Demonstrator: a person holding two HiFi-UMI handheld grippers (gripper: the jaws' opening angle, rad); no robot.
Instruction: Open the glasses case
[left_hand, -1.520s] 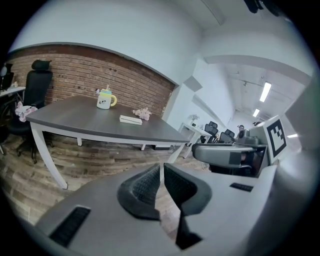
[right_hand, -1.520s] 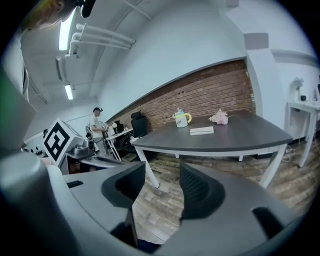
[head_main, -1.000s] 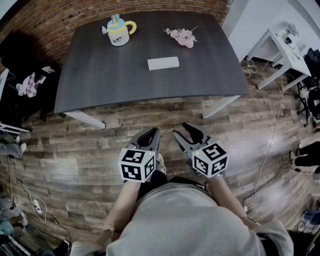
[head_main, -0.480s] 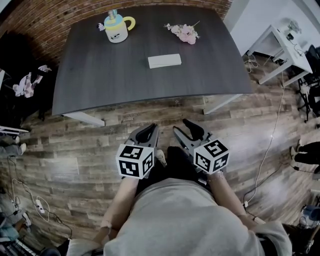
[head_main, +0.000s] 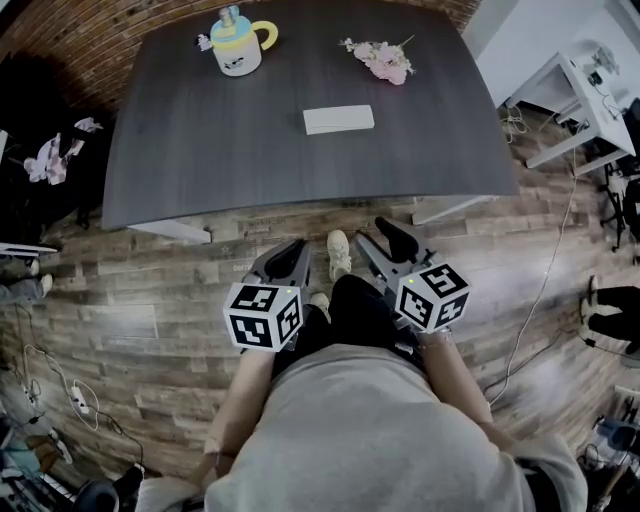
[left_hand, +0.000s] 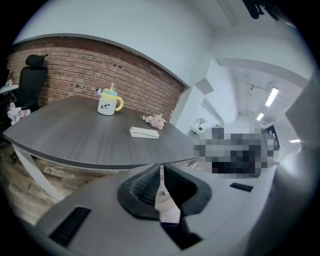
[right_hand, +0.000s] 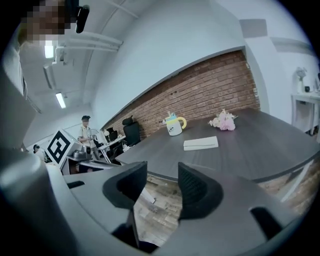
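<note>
The glasses case (head_main: 339, 119), a flat white oblong, lies closed and alone near the middle of the counter (head_main: 200, 150), long side roughly parallel to the near edge, so either long face is open to a pinch. Nothing crowds it: the mug (head_main: 238, 48) stands well off by the far left corner and the pink flowers (head_main: 382, 58) lie along the far edge toward the right corner, leaving bare top all round the case. Now the tongs: both hang over the wooden floor (head_main: 150, 300), short of the counter's near edge, side by side in front of the person's body and pointed at the counter, well apart from the case. The left tongs (left_hand: 161, 170) are pinched nearly together, just a sliver of light between the pads, nothing in there. The right tongs (right_hand: 162, 175) stand wide, with only floor showing through the gap, which looks like the hand readied to take hold first. By my read the opening has not begun; this is the approach. One pair will likely need to pin the base while the other lifts the lid, and a light case on a smooth top could skid if pushed from one side only.
</note>
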